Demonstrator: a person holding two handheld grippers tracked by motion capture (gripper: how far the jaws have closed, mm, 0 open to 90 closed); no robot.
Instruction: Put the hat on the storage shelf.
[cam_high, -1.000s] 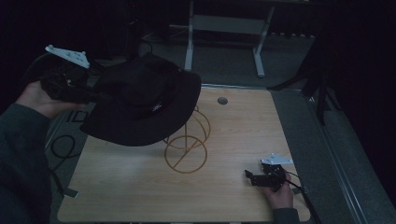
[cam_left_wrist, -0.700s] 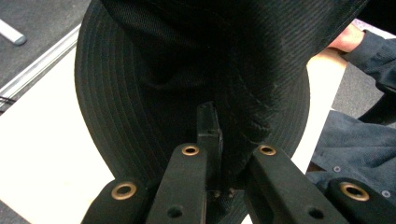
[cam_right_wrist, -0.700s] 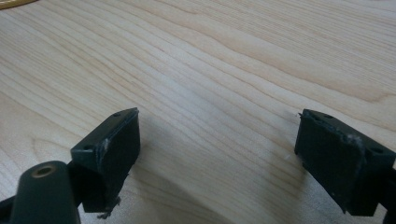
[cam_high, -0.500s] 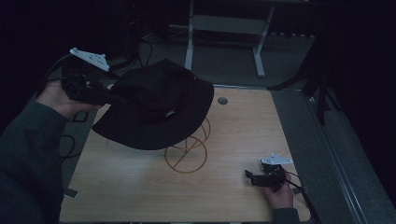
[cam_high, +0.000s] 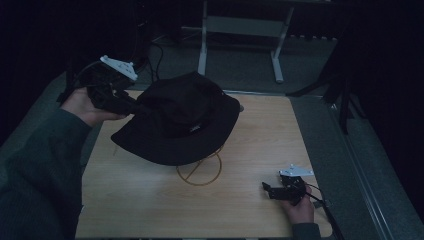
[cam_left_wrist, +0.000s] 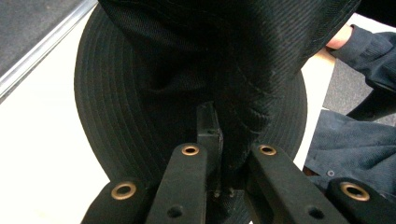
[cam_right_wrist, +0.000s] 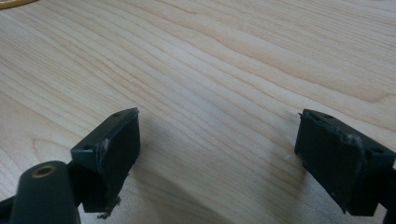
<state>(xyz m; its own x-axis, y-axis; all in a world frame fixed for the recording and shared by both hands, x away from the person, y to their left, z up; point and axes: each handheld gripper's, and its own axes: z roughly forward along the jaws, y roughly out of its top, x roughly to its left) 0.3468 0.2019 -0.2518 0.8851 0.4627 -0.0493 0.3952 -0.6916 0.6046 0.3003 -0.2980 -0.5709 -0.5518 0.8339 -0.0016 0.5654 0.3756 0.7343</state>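
Above table edge (cam_high: 150, 227), hat (cam_high: 180, 122) clamped.

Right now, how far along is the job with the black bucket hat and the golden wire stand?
Done: the left gripper has pinched the black fabric bucket hat by its brim. In hand: the hat hangs above the golden wire stand. Left: seating it there, likely. The right gripper rests open on the pale wooden table.

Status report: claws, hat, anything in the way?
Left claw shut on black bucket hat, held above wire stand. Right claw open, idle on table.
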